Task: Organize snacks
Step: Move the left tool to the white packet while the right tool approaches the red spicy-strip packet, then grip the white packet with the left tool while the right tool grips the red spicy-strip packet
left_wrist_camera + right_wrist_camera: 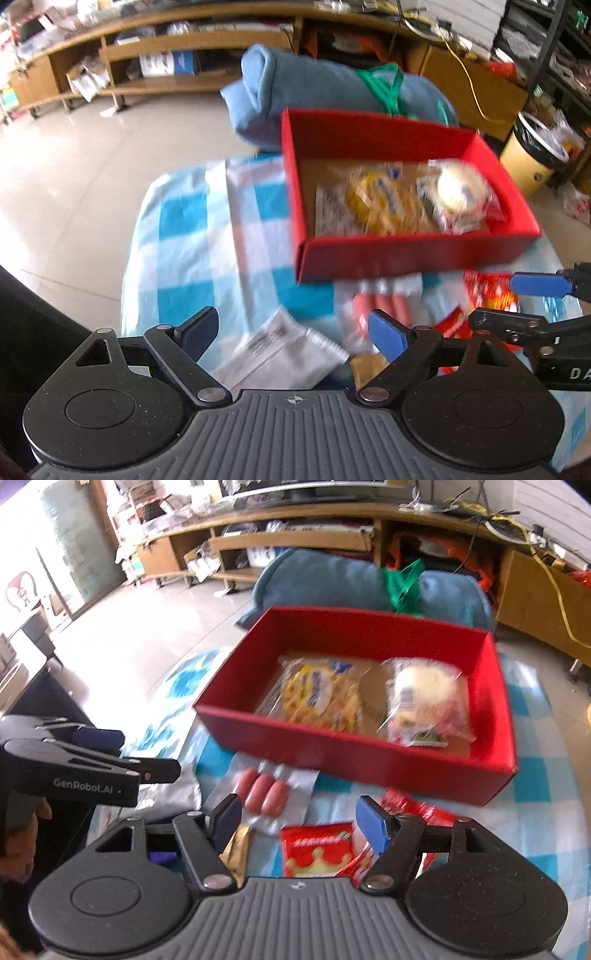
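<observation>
A red box [354, 753] stands on the blue checked cloth [192, 236]; it also shows in the left wrist view [406, 254]. Inside lie a yellow snack pack [321, 698] and a white bun pack [424, 698]. In front of the box lie a sausage pack [264, 794], a red snack pack [317, 847], a gold wrapper [236, 845] and a silver pack [280, 350]. My left gripper [295, 332] is open above the silver pack. My right gripper [299, 821] is open over the red pack and empty.
A rolled blue blanket [332, 579] with a green bag [402, 579] lies behind the box. Wooden shelves [155, 59] line the far wall. A bin [532, 158] stands on the floor at right. The table edge drops off at left.
</observation>
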Demonstrator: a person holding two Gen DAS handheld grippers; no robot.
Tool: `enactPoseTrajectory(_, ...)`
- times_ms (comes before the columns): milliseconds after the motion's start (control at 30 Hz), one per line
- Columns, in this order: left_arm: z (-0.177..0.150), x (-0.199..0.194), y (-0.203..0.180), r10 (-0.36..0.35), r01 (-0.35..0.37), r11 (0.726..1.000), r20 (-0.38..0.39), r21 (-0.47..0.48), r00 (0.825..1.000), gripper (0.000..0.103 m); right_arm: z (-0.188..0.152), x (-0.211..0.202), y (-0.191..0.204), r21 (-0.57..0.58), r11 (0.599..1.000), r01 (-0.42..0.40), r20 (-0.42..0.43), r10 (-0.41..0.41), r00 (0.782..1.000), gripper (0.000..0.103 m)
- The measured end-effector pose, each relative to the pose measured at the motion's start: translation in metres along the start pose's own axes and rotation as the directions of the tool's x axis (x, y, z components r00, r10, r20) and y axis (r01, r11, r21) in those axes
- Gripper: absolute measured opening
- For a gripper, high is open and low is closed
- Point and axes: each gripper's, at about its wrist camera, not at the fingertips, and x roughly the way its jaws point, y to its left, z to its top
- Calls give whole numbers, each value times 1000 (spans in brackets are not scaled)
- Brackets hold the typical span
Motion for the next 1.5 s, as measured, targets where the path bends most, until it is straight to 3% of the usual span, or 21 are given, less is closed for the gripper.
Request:
enactPoseTrajectory(300, -9, 30, 17, -114, 134, 978, -131, 160, 985, 92, -9, 20, 17, -9, 999, -31, -87, 30, 996, 63)
enactPoseTrajectory(500, -18, 48, 31, -188, 218, 968, -219, 124, 957, 92, -10, 27, 16, 8, 1000, -29, -111, 30, 993, 63)
enactPoseTrajectory(633, -30, 51, 24, -157, 201, 965, -241, 170, 958, 91, -9, 27, 11, 19, 1000, -15, -117, 17, 993, 63)
enactPoseTrajectory(733, -34, 48, 18, -140, 179, 972, -235, 154, 962, 86, -10, 21, 7, 25, 1000, -10, -112, 13, 994, 63)
enactPoseTrajectory(900, -38, 40, 10, -147, 173, 980, -231, 97, 962, 67, -15, 9, -6, 54, 999, 4, -111, 2, 994, 63)
enactPoseTrajectory(1000, -38, 42, 5, -144, 163, 984, -232, 67, 962, 69, -20, 4, -16, 74, 997, 12, -117, -3, 993, 63)
enactPoseTrajectory(1100, -38, 44, 2, -142, 158, 986, -238, 47, 961, 81, -27, 11, -20, 68, 998, 15, -145, -5, 989, 64)
enactPoseTrajectory(1200, -38, 47, -5, -99, 119, 990, -232, 74, 968, 86, -35, 23, -19, 38, 999, 25, -189, -18, 982, 64)
enactPoseTrajectory(1500, -32, 54, -9, -72, 89, 994, -221, 67, 973, 86, -40, 33, -7, -60, 998, 19, -222, -32, 975, 71)
